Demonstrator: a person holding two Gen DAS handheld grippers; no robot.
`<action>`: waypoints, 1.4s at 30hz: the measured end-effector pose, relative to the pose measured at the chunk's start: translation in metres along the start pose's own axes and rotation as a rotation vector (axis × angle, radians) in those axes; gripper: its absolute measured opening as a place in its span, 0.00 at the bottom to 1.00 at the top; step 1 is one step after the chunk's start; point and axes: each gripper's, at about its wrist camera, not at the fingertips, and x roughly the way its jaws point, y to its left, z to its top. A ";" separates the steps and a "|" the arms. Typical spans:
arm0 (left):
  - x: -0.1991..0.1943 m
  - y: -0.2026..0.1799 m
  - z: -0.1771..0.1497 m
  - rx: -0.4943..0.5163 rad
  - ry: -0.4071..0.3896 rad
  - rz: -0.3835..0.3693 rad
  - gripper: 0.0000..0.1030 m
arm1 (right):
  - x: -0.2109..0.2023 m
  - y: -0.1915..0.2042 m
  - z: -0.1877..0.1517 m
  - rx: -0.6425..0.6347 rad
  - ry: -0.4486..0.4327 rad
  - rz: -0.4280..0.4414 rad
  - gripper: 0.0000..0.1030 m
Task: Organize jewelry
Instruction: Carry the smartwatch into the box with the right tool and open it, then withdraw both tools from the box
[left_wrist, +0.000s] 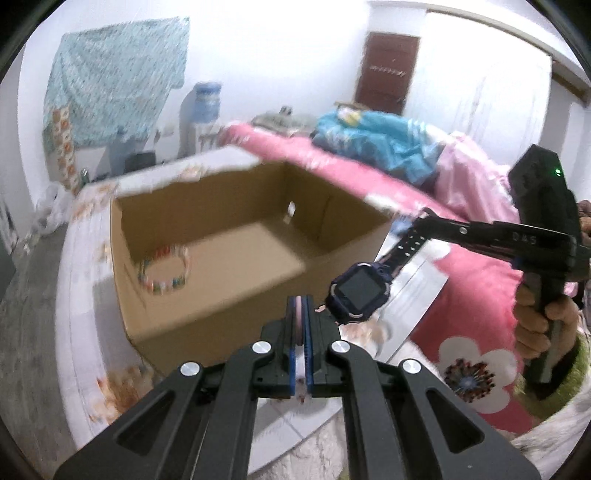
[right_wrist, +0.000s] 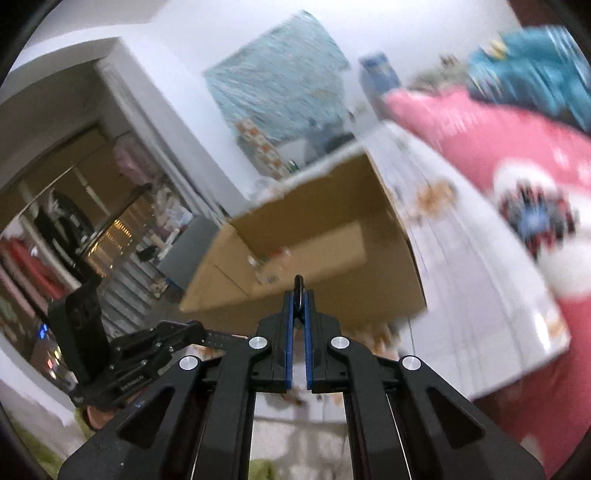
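A dark blue smartwatch (left_wrist: 360, 291) hangs in the air in front of an open cardboard box (left_wrist: 221, 236). My right gripper (left_wrist: 424, 218) comes in from the right, shut on the end of its upper strap. In the left wrist view my left gripper (left_wrist: 300, 306) is shut on a thin pinkish piece that seems to be the watch's other strap. In the right wrist view my right gripper (right_wrist: 298, 295) pinches a dark strap end, and the watch body is hidden below the fingers. A colourful bead bracelet (left_wrist: 164, 269) lies inside the box.
The box (right_wrist: 314, 236) stands on a white table with a flower print (left_wrist: 85, 295). A pink blanket (left_wrist: 480, 295) and blue bedding (left_wrist: 388, 136) lie behind and to the right. A hand (left_wrist: 535, 317) holds the right gripper's handle. My left gripper (right_wrist: 214, 336) shows at lower left.
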 end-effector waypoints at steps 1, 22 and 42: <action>-0.002 0.000 0.007 0.006 -0.010 -0.006 0.03 | 0.006 0.004 0.011 -0.022 -0.009 0.008 0.03; 0.149 0.097 0.087 -0.130 0.441 0.104 0.49 | 0.236 -0.003 0.114 -0.272 0.387 -0.206 0.09; 0.020 0.065 0.085 -0.054 0.087 0.024 0.74 | 0.066 -0.009 0.108 -0.205 0.053 -0.217 0.55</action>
